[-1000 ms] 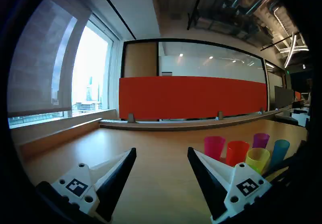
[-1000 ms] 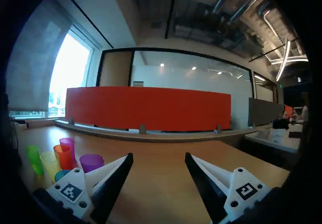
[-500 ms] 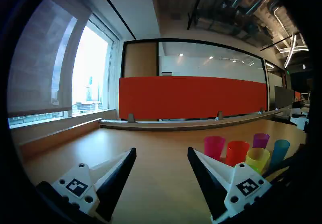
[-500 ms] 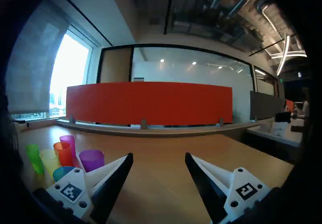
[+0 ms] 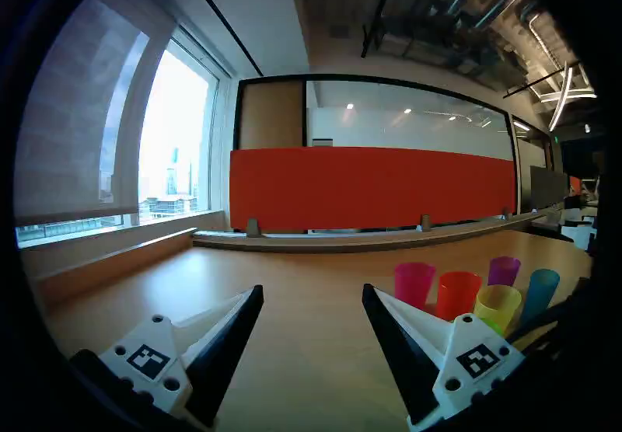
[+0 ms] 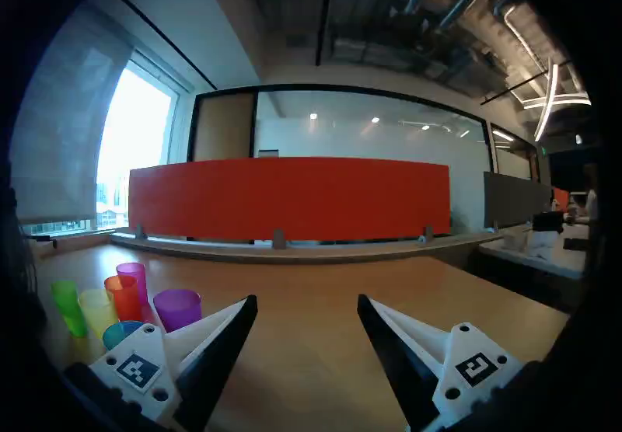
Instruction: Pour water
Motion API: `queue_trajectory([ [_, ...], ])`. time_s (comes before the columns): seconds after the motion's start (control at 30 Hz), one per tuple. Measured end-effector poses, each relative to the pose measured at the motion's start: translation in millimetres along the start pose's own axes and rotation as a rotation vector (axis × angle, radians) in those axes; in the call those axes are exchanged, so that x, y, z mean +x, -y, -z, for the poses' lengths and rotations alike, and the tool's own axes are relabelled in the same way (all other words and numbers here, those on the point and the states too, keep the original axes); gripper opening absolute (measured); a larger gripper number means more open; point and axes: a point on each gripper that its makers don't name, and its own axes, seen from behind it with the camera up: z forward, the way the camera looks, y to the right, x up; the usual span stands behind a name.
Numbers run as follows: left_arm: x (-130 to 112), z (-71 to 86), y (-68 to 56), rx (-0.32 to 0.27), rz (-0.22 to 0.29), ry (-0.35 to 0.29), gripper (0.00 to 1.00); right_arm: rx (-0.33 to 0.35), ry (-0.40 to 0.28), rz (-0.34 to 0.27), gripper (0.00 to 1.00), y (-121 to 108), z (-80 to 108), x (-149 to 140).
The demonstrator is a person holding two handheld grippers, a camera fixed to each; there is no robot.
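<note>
Left gripper view: left tool [image 5: 311,288] is wide open with nothing between the fingers, low over the desk [image 5: 233,265]. The cups [image 5: 458,294] sit at the lower right of the frame, just past the tool's right-hand finger [image 5: 396,339]: pink cup [image 5: 413,284], orange, purple cup [image 5: 504,270], yellow cup [image 5: 496,306], teal cup [image 5: 542,288]. All are upright, long axis vertical, mouths up. They're close-packed; can't tell if any touch.

Right gripper view: right tool [image 6: 306,298] is also wide open and empty. Same cluster at lower left of the frame, with a green cup [image 6: 67,306] at the far edge and a wide purple one [image 6: 177,308] nearest the tool. The teal one is half hidden behind the finger.

Handling, my read:
- Thin translucent plastic, so light and easy to tip.
- Walls will likely flex under a hard squeeze.
- Smooth and tapered, so it could slip downward out of the grip.
- Take hold mid-wall, fingers across the diameter, moderate squeeze. Avoid the rim.

Can't tell which cup holds water, as no fill level is readable. A filled one would be heavier and would slosh. Keep its axis vertical until over the receiver, then tilt the mouth toward it.

Outer cups look easiest to reach without knocking neighbours: pink for the left tool, wide purple for the right.
</note>
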Motion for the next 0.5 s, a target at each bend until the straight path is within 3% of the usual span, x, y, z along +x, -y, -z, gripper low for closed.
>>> queue_trajectory([
  [0.5, 0.4, -0.7, -0.3, 0.0, 0.0, 0.0, 0.94, 0.0, 0.0, -0.001, 1.0, -1.5, 0.7, 0.3],
])
